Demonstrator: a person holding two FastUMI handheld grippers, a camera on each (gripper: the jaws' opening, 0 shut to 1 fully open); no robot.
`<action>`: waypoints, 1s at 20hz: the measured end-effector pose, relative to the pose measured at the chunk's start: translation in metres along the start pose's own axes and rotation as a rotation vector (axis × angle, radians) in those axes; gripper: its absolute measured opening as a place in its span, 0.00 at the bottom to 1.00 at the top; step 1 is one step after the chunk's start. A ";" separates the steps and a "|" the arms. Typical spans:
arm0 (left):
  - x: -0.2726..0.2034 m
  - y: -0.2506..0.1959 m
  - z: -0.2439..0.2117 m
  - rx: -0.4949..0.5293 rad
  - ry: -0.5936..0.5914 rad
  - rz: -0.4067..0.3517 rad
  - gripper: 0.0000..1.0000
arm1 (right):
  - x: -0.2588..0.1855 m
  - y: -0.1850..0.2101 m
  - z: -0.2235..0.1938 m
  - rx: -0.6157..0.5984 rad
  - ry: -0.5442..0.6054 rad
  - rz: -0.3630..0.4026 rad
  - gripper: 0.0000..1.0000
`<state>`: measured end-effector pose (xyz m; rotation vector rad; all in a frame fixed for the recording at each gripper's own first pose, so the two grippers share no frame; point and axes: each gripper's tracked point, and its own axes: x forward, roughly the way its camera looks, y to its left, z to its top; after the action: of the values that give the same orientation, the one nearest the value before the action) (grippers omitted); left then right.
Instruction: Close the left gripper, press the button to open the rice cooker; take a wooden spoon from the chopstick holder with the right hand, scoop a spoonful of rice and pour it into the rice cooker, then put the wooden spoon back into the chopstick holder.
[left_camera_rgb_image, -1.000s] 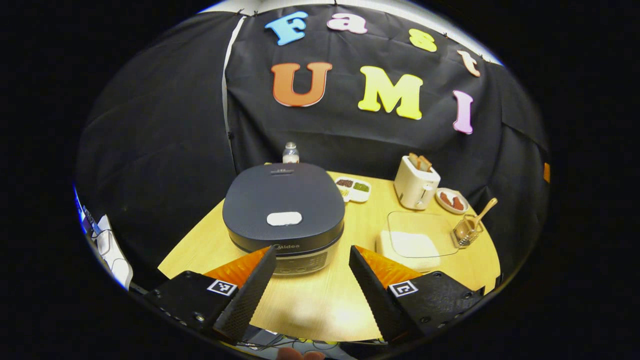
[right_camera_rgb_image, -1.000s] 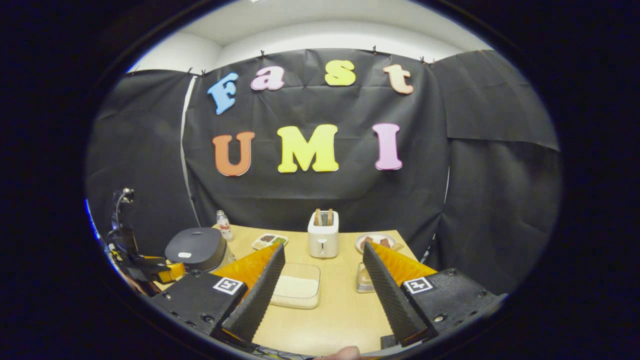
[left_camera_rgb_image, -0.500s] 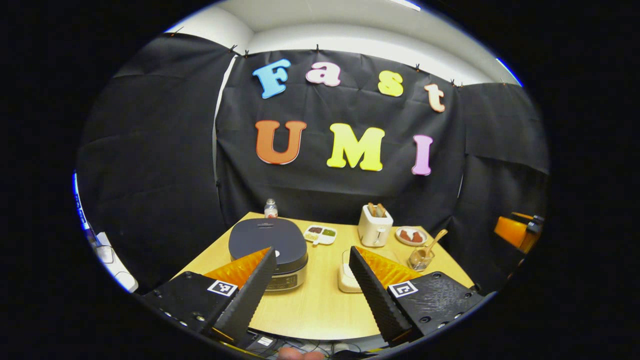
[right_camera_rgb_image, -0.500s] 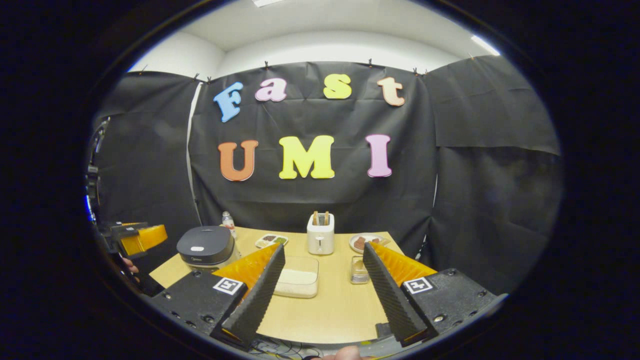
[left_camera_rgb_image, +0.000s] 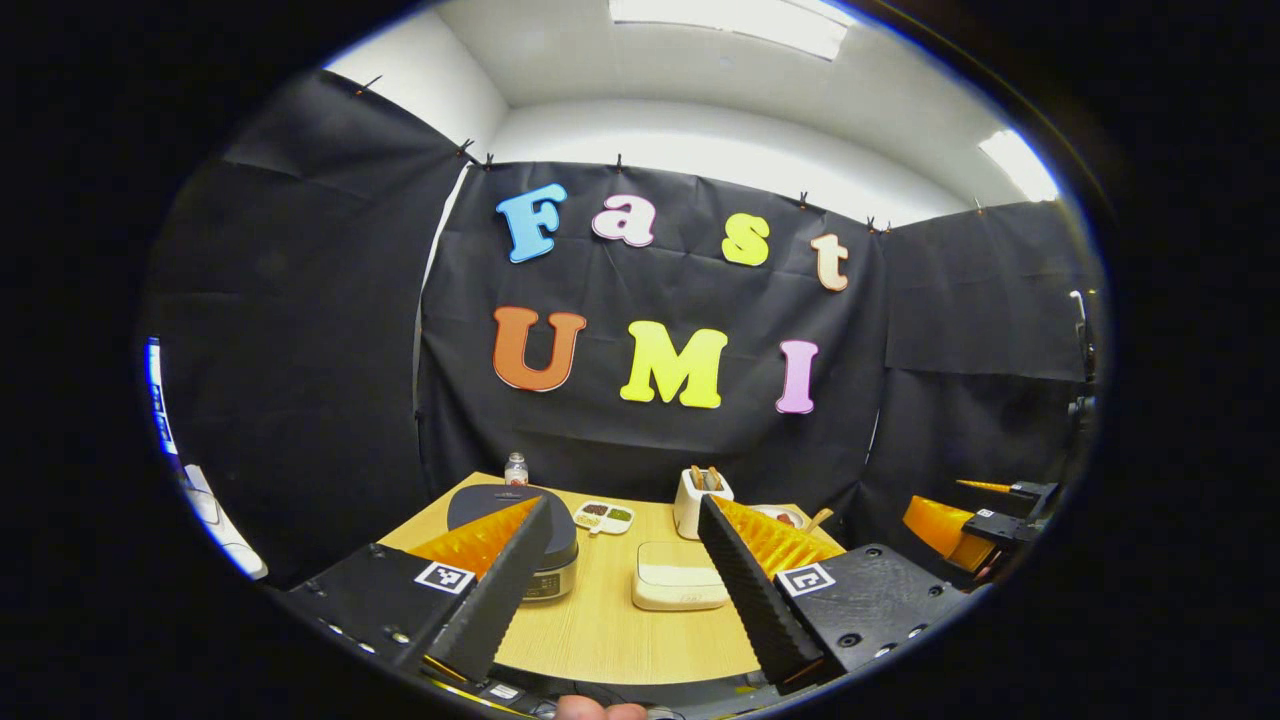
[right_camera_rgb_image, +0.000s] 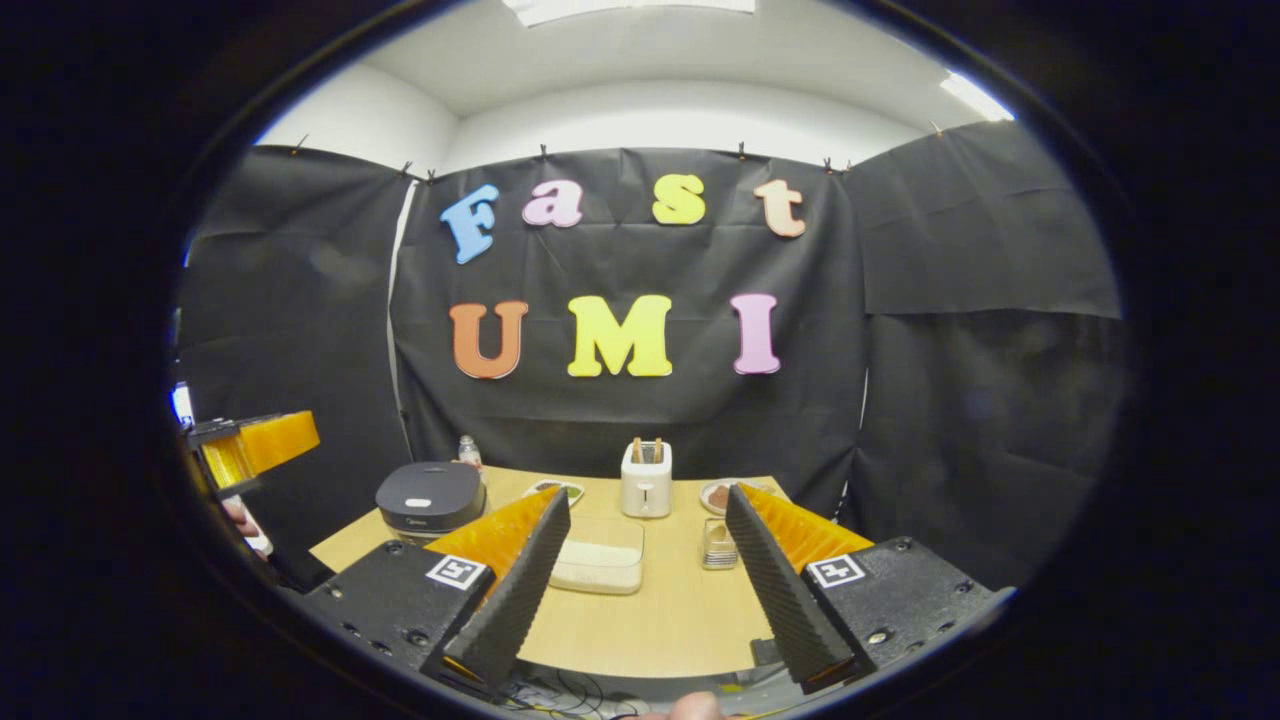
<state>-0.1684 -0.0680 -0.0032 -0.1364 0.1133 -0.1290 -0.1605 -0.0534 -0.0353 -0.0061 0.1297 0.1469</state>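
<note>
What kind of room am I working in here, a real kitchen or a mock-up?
Most likely a staged recording booth, not a real kitchen: black cloth drapes the walls around one wooden table, and kitchen props sit on it, a closed rice cooker, a toaster and a rice container.

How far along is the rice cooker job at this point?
Done: nothing visibly. The lid of the dark round rice cooker is down.
In hand: nothing. The left claw and right claw are open, back from the table, and the wooden spoon is ungrasped.
Left: closing the left claw, the button press, scooping from the clear rice box, pouring, returning the spoon.
</note>
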 end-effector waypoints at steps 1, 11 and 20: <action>-0.004 -0.001 -0.001 0.006 0.000 -0.004 0.94 | -0.002 -0.001 0.001 -0.002 -0.003 0.000 0.97; -0.018 -0.014 0.013 0.036 -0.097 -0.009 0.94 | 0.020 0.011 0.010 0.008 -0.032 0.041 1.00; -0.005 -0.029 0.011 0.075 -0.128 -0.016 0.94 | 0.023 -0.007 0.011 0.002 -0.049 0.005 0.97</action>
<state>-0.1753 -0.0940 0.0126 -0.0709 -0.0206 -0.1396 -0.1355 -0.0569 -0.0277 0.0002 0.0814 0.1516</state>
